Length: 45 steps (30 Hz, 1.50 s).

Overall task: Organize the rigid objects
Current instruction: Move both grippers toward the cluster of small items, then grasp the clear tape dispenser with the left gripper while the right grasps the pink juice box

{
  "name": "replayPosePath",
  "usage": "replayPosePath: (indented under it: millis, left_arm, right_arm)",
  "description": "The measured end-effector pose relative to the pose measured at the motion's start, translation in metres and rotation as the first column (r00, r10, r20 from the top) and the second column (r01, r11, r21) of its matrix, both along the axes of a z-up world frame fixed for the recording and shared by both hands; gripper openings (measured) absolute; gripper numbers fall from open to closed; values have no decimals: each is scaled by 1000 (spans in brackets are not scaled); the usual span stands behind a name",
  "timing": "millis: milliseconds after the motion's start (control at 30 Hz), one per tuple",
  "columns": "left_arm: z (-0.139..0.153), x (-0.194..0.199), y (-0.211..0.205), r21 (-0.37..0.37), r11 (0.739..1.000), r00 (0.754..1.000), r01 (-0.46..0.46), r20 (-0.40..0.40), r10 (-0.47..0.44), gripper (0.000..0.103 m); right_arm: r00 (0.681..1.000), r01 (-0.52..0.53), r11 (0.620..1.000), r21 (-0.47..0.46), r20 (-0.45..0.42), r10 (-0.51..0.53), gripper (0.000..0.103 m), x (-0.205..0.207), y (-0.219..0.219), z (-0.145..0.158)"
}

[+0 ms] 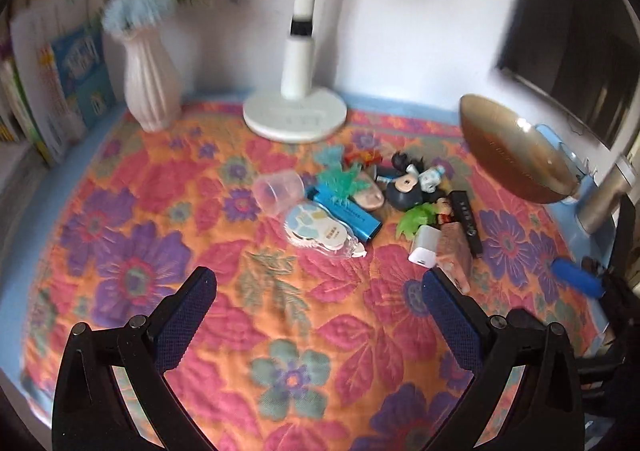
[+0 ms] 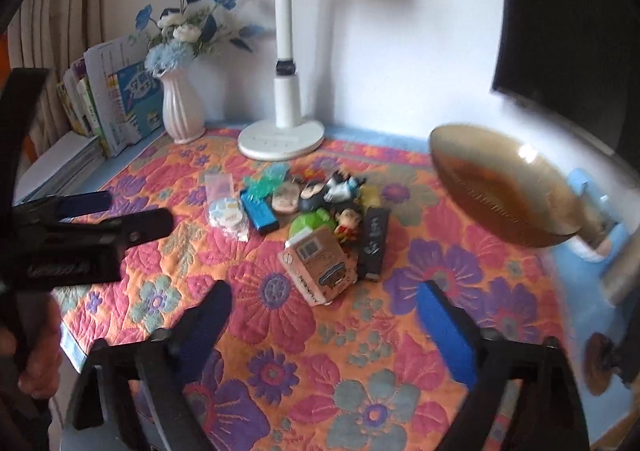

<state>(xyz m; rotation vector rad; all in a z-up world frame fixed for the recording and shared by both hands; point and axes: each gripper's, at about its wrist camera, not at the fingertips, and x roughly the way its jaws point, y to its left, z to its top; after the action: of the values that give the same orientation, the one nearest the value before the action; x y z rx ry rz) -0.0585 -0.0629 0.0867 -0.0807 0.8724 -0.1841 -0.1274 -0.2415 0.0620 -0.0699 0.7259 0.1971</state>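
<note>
While both of my tools hover above the flowered cloth (image 1: pixel 132 251) on the desk, my left hand-held gripper (image 1: pixel 320 287) stands spread wide with nothing between its blue pads, and my right hand-held gripper (image 2: pixel 324 315) is likewise released and empty. The small rigid objects lie in a loose heap near the middle of the desk, just ahead of both tools. At the left of the heap a clear plastic cup (image 1: pixel 280 191) lies on its side, with a correction tape dispenser (image 1: pixel 320 231) just near of it and a blue rectangular case (image 1: pixel 352 217) touching that dispenser's right edge. A green spiky toy (image 1: pixel 340 181) rests on the case's far end. Further right sit a dark round figure (image 1: pixel 404 191), a small white charger (image 1: pixel 424 249), a pinkish box (image 2: pixel 320 267) and a long black bar (image 2: pixel 374 243) along the heap's right edge. A tiny doll in red (image 2: pixel 346 227) lies between the box and the bar. Beyond the heap stands a white lamp base (image 1: pixel 295 117), and far left a white ribbed vase (image 1: pixel 150 87) with blue flowers, books (image 2: pixel 120 99) leaning beside it. At the right, a brown translucent bowl (image 1: pixel 516 155) sits tilted.
</note>
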Motion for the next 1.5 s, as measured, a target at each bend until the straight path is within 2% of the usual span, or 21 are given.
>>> replayPosePath:
  millis: [100,133,200,267,433,500,600,700,733,800,867,900,967,1033,1100,1167,1233,1333,1500]
  left_arm:
    - [-19,25,-4,-71,997,998,-14,-69,9,92]
    - [-25,33,-5,-87,996,996,-24,-89,16,89]
    - [-38,47,-8,-91,994,991,-59,-129,47,73]
    - [-49,58,-11,-59,994,985,-93,-151,83,69]
    - [-59,68,-16,-24,994,987,-108,-126,104,68]
    - [-61,71,-16,-28,996,990,-88,-116,84,69]
    - [-61,67,-11,-31,999,995,-26,-97,23,65]
    - [-59,63,-7,-24,998,992,63,-104,-65,64]
    - [-57,53,-5,-42,991,986,127,-107,-131,64]
    - [-55,38,-1,-77,968,963,241,-104,-248,64]
    - [-55,21,-3,-68,928,922,366,-112,-372,65]
    - [-57,13,-4,-38,908,900,418,-119,-419,66]
    - [-58,-1,-6,52,889,887,454,-113,-447,74]
    - [-57,-7,-4,115,891,897,439,-123,-426,80]
    - [-60,-12,6,148,902,911,407,-133,-389,81]
    - [-62,-16,23,142,927,935,348,-120,-333,81]
    - [-63,-20,38,100,948,949,303,-119,-291,81]
    - [-60,-27,49,30,952,947,304,-115,-298,81]
    - [-61,-20,24,71,950,949,305,-111,-297,80]
  right_arm:
    - [997,-66,998,14,-37,66,68,18,-6,-10]
    - [995,-90,996,26,-49,91,68,26,-8,-14]
    - [989,-126,991,52,-69,129,67,38,-10,-19]
    - [980,-170,984,60,-95,175,67,52,-10,-27]
    - [962,-229,973,29,-148,231,66,79,1,-43]
    - [956,-246,968,44,-155,249,60,84,3,-46]
    - [957,-245,969,39,-150,248,49,84,7,-48]
    - [959,-235,970,59,-150,241,45,74,4,-46]
    - [962,-214,975,63,-160,222,45,67,3,-44]
    - [964,-166,984,58,-201,174,44,58,4,-41]
    - [959,-114,991,65,-252,126,44,52,2,-39]
    - [955,-90,993,74,-275,107,44,50,0,-40]
    - [941,-33,994,103,-332,66,45,52,-3,-48]
    - [945,-6,992,128,-324,48,44,53,-5,-52]
    - [939,7,982,187,-338,58,54,55,-10,-57]
    - [942,-14,977,212,-325,84,60,52,-11,-59]
    - [944,-38,980,198,-314,100,62,48,-11,-59]
    - [945,-106,980,170,-291,152,65,41,-8,-61]
    - [940,-130,979,156,-294,172,66,43,-7,-63]
